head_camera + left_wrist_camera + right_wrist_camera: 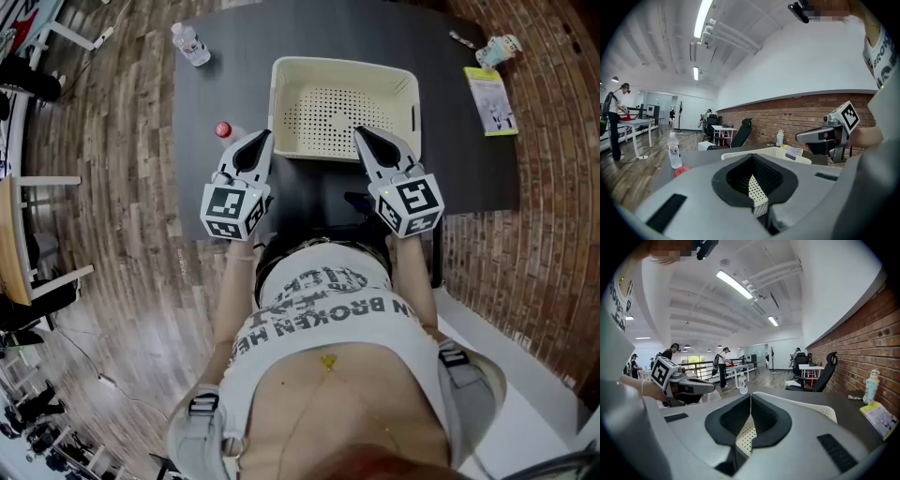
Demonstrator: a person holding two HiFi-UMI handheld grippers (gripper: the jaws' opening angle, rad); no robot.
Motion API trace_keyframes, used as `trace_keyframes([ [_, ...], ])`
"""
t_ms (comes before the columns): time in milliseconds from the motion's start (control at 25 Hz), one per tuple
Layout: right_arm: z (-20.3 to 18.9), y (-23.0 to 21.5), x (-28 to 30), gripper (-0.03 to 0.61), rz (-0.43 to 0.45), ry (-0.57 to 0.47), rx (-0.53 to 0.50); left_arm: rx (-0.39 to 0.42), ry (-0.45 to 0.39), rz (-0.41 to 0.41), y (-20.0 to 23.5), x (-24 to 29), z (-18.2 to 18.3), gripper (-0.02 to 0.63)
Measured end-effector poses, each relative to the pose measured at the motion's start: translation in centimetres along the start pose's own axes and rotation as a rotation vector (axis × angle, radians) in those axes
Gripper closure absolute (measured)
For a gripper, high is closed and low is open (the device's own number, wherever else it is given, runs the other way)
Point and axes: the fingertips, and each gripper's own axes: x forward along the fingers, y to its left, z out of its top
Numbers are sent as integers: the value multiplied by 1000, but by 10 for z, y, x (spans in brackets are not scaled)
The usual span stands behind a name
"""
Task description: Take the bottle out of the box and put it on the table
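A clear water bottle (191,44) with a white cap rests on the dark table (234,75) at its far left corner, also seen as the bottle (673,151) and the bottle (743,383). A red cap (223,130) of a second clear bottle shows just left of my left gripper (265,137). The cream perforated box (343,66) stands mid-table with nothing inside it. Both grippers hover at the box's near rim, my right gripper (359,132) toward its right half. The jaws of the left gripper (751,177) and the right gripper (750,401) are shut with nothing between them.
A yellow booklet (490,99) and a small pale figure-shaped bottle (497,49) lie at the table's far right. Office chairs (740,133) and a brick wall (876,333) stand behind the table. People stand at distant desks (723,362).
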Motion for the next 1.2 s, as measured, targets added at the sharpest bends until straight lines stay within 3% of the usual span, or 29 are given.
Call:
trace_keyframes([
  [1200, -15, -22, -15, 569, 149, 14, -19, -20, 49, -70, -87, 56, 2, 607],
])
